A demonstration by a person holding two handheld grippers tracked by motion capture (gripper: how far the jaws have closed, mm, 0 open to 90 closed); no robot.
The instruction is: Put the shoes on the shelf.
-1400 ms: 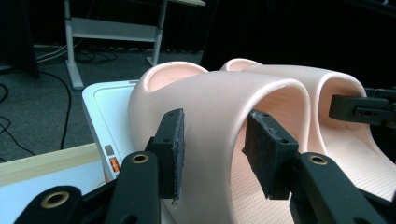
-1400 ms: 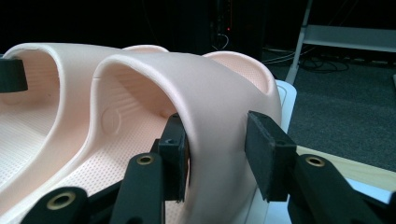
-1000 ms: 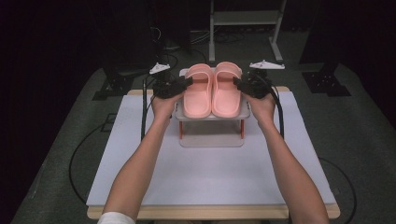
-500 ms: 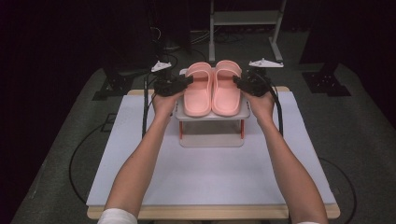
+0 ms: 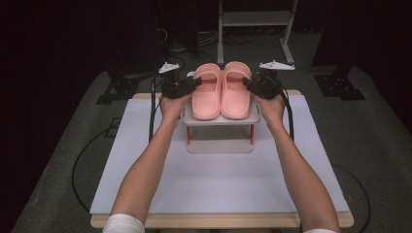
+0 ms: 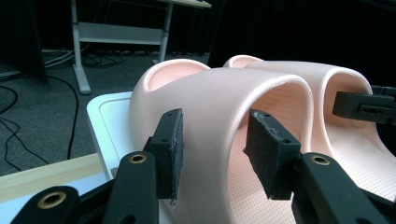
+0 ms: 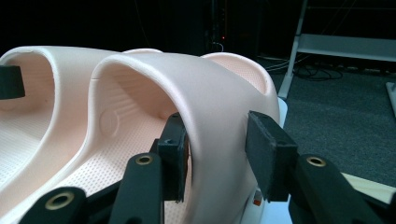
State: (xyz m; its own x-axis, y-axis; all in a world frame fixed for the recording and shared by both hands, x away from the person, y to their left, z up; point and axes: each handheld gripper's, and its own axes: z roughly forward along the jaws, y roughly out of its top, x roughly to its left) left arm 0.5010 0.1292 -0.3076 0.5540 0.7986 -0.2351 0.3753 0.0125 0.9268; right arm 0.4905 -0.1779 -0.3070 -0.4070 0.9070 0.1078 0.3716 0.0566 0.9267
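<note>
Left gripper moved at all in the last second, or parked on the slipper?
No. In the high view the left gripper sits at the same spot beside the small white two-tier stand, jaws straddling the strap of the left pink rubber slipper, as before.

The high view looks forward and down on the white-topped table (image 5: pixel 218 189). Each gripper view sits very close, facing inward from nine and three o'clock; all share the pink foam slippers (image 5: pixel 221 92).
</note>
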